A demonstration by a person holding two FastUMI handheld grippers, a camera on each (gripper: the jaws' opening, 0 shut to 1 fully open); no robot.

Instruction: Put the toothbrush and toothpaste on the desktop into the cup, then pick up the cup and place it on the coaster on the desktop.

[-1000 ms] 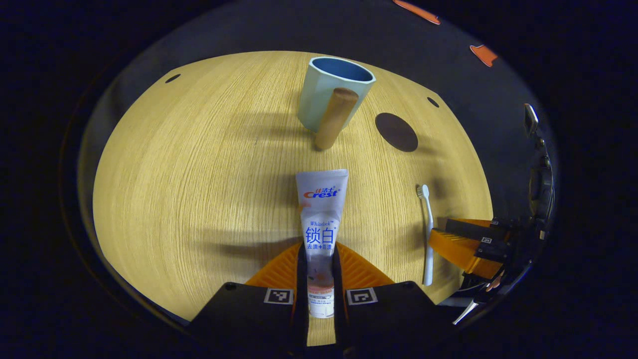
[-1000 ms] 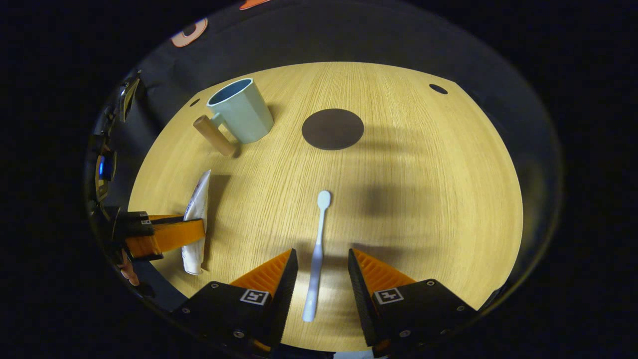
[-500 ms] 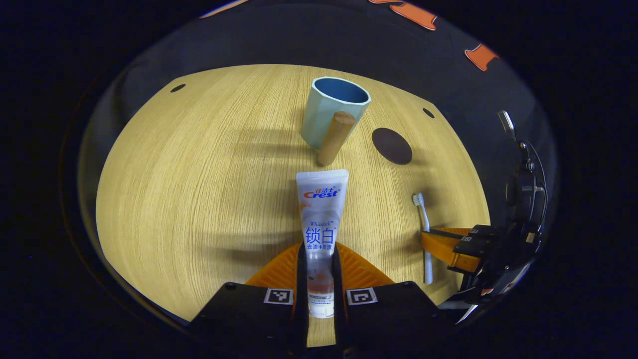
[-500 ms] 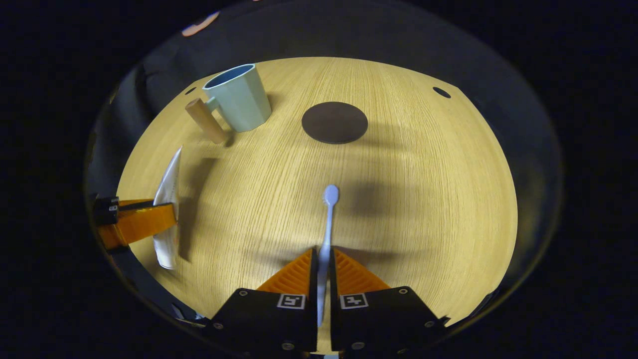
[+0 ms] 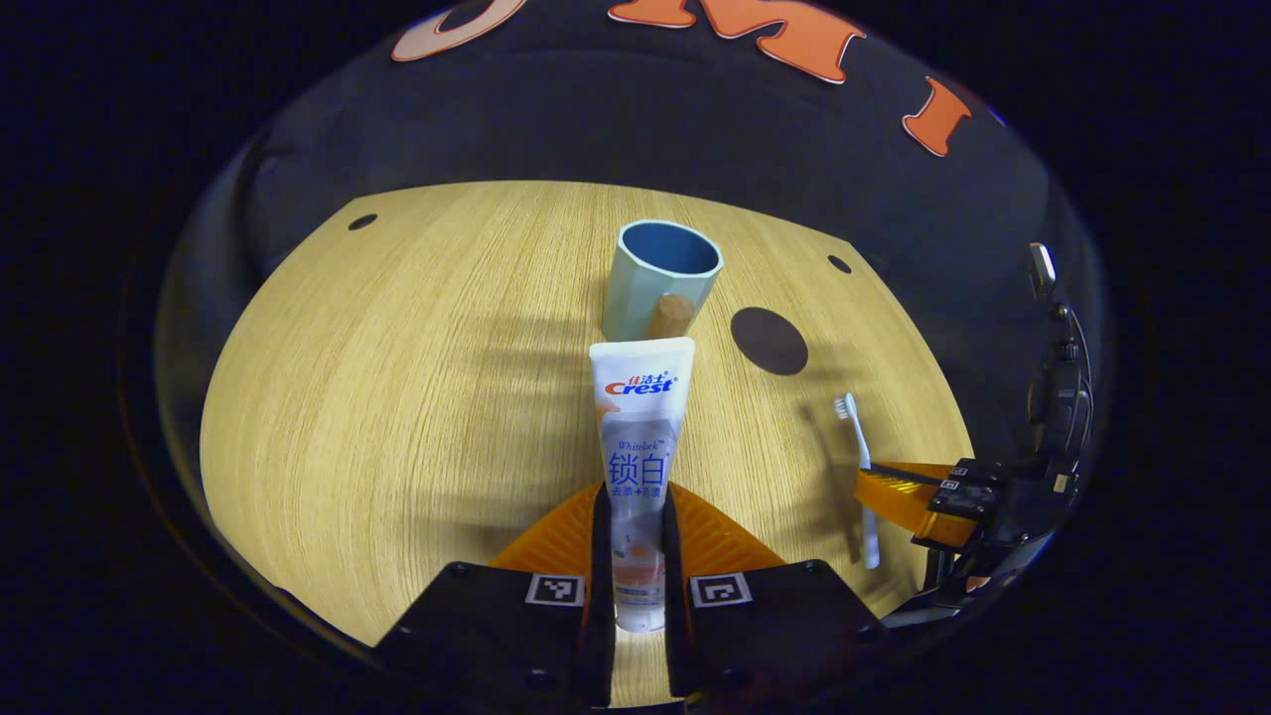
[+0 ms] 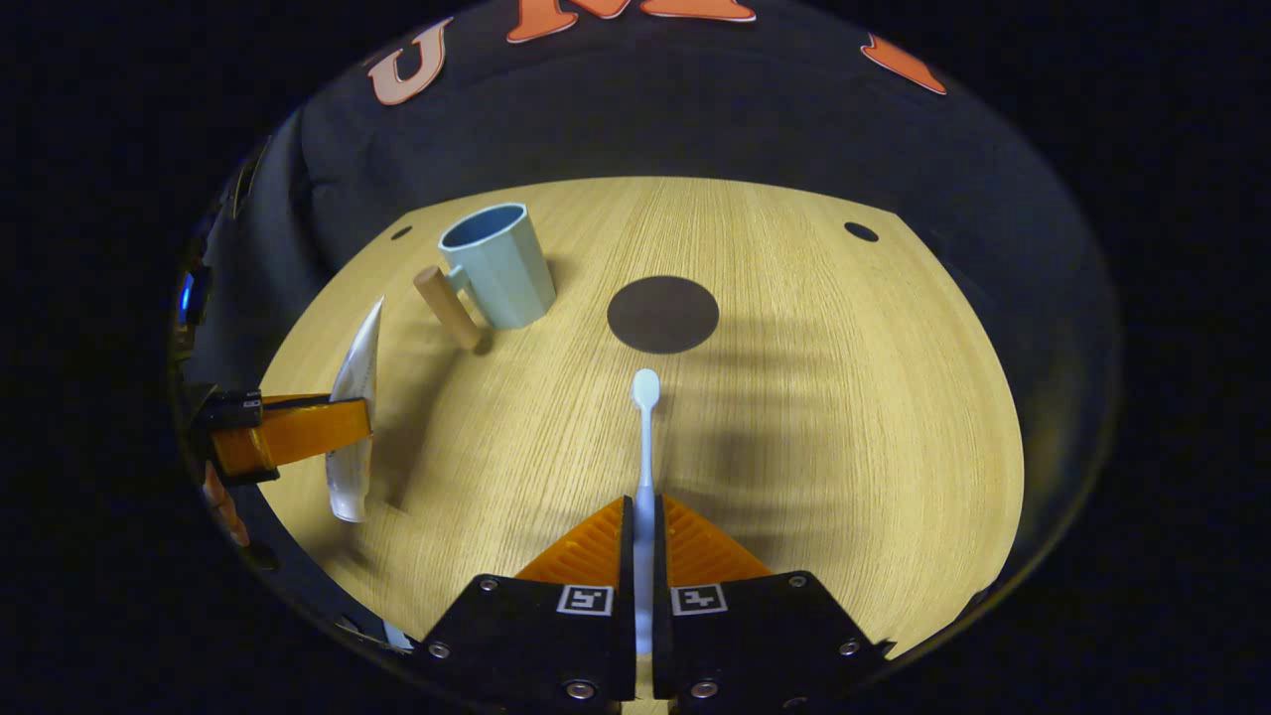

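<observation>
My left gripper (image 5: 634,497) is shut on the white toothpaste tube (image 5: 640,417), held above the wooden desktop (image 5: 397,397) and pointing at the pale blue cup (image 5: 657,278). The cup stands upright with its wooden handle (image 5: 671,316) facing me. My right gripper (image 6: 643,508) is shut on the white toothbrush (image 6: 645,427), lifted off the desk with its head forward toward the dark round coaster (image 6: 662,314). In the right gripper view the cup (image 6: 499,266) stands at the far left, and the left gripper (image 6: 288,442) holds the tube (image 6: 355,417). The left gripper view has the right gripper (image 5: 904,497) with the toothbrush (image 5: 860,467) and the coaster (image 5: 769,341).
Small dark holes (image 6: 861,231) mark the desktop's far corners. The black cloth wall (image 6: 645,119) rises just behind the desk's far edge. A person's fingers (image 6: 223,506) show behind the left gripper.
Both grippers have risen and tilted up, carrying the toothpaste and the toothbrush off the desk. One second ago the right gripper was open around the toothbrush; it has since shut on it.
</observation>
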